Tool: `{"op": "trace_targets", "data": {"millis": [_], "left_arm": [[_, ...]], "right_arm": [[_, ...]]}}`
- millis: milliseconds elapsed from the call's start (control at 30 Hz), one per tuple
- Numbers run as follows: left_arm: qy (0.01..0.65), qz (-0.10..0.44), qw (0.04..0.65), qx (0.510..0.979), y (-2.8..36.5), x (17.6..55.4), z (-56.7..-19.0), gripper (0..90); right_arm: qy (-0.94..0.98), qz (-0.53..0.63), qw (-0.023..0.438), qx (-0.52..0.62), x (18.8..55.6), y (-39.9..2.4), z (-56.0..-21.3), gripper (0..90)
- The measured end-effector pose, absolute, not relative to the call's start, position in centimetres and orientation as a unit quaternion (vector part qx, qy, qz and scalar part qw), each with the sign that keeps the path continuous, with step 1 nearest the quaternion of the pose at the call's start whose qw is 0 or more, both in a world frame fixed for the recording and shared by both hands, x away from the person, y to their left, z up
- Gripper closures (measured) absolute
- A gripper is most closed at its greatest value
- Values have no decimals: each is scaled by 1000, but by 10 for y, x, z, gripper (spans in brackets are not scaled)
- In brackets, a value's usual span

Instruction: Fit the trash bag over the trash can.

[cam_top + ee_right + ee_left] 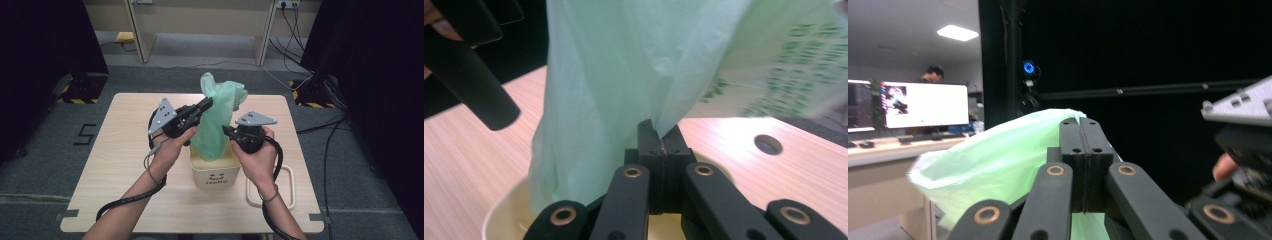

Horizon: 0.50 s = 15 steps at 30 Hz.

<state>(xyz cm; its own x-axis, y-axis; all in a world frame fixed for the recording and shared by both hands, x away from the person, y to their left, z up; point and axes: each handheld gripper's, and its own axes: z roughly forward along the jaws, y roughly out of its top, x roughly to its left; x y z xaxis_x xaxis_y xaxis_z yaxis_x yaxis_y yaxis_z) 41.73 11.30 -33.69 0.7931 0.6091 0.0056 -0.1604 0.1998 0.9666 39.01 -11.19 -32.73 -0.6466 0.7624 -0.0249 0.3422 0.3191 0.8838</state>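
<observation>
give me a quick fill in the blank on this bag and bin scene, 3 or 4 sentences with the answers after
1. The thin plastic bag is pale ____ in colour.
2. The bag's lower end hangs into a cream bin printed with the word ____.
3. The right gripper has its jaws ____ on an edge of the bag.
4. The bin stands on a light ____ table.

Missing words: green; Hello; shut; wooden
</observation>
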Motion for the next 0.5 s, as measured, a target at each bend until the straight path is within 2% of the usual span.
{"op": "trace_targets", "data": {"millis": [233, 500], "left_arm": [[172, 242, 714, 634, 111, 409, -359, 891], [174, 228, 676, 678, 121, 400, -375, 881]], "right_arm": [[799, 424, 234, 355, 380, -121, -344, 900], [814, 403, 209, 361, 371, -123, -365, 900]]}}
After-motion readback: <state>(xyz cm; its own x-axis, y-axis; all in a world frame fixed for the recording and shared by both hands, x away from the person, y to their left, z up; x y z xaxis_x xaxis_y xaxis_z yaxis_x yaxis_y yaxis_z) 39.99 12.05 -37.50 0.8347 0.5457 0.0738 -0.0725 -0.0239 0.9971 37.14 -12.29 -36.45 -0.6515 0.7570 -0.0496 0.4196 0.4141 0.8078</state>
